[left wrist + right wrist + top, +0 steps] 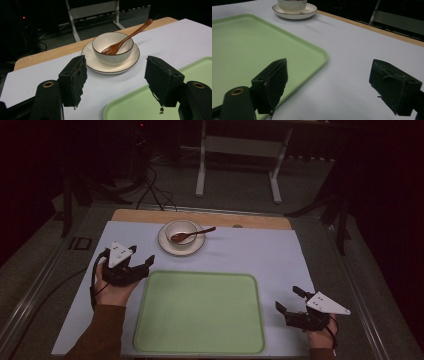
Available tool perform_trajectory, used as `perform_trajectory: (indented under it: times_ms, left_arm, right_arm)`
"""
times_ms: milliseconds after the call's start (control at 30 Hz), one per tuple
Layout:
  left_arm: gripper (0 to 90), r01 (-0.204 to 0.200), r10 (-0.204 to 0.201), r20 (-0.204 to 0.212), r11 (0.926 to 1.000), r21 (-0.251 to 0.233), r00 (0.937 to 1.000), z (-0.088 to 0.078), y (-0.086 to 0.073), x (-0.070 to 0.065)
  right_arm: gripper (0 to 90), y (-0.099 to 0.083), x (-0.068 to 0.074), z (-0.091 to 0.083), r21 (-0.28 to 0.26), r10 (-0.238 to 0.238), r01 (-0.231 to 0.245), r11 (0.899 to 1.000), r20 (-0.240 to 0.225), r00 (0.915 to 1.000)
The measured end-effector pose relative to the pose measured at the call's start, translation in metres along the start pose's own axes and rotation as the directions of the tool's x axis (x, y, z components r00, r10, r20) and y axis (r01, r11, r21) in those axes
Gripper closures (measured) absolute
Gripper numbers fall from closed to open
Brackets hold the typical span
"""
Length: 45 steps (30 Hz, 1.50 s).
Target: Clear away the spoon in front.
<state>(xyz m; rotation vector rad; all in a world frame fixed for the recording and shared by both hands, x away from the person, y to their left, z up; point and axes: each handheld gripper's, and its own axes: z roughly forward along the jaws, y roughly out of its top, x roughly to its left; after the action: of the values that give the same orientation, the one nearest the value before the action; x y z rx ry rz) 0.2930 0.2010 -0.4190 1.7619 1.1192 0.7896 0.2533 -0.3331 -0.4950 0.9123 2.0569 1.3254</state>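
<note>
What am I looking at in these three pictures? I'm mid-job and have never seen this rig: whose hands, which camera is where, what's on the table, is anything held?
No robot arm here: a person holds a two-fingered gripper in each hand. The high view looks down from above the person's side; the left gripper is beside the tray's far left corner, the right gripper beside its right edge. The other two views ride on the grippers, looking along their black fingers.

On the pale table cover lies an empty green tray. Beyond it stands a white bowl on a saucer, with a wooden spoon resting in the bowl.

Both grippers are open and hold nothing.
</note>
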Motion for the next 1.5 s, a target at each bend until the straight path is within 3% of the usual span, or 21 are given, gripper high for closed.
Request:
perform_trajectory:
  times_ms: [867,1500]
  left_arm:
    - [33.1,0.036,-0.036,0.002,0.9994,0.004,0.9994,0.023,0.022,0.010]
    - [33.3,0.033,-0.033,0.007,0.9994,0.010,0.9994,0.042,0.037,0.014]
  right_arm:
    - [14.9,0.000,0.000,0.000,0.002,0.002,-0.002,1.000,-0.001,1.0000]
    - [14.9,0.000,-0.001,-0.001,-0.001,0.005,-0.005,1.000,-0.001,1.0000]
